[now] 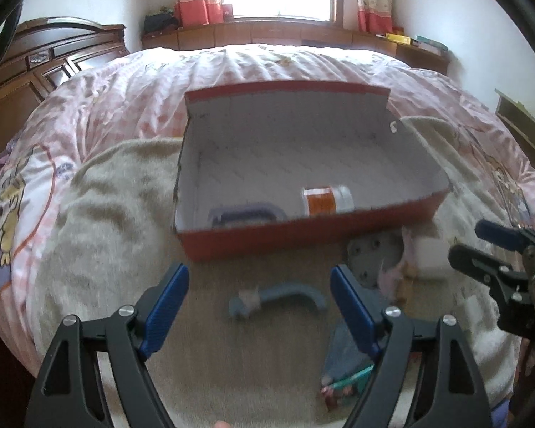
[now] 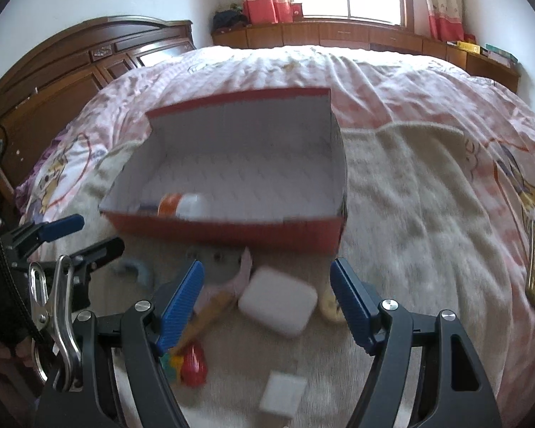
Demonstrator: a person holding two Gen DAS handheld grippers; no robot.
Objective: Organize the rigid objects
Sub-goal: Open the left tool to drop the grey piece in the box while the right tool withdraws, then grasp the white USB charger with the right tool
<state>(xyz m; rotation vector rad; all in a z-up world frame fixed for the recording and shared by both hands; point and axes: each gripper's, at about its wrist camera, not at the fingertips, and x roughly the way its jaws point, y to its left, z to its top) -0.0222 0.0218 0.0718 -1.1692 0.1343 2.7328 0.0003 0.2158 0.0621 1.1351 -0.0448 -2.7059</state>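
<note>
A red cardboard box (image 1: 303, 233) (image 2: 232, 232) with a white inside sits open on a beige towel on the bed. In it lie an orange-and-white bottle (image 1: 326, 199) (image 2: 185, 205) and a grey-blue handle piece (image 1: 246, 214). My left gripper (image 1: 260, 303) is open above a grey-blue curved handle (image 1: 278, 299) on the towel. My right gripper (image 2: 267, 303) is open over a white rounded case (image 2: 278, 299). A grey plate with holes (image 1: 371, 256) (image 2: 214, 267) lies before the box.
A pink figure (image 2: 244, 271), a red and yellow toy (image 2: 192, 363), a small white square (image 2: 281, 396), a yellowish round piece (image 2: 330, 306) and a colourful packet (image 1: 342, 378) lie on the towel (image 1: 107, 221). A wooden headboard (image 2: 71, 82) stands at the left.
</note>
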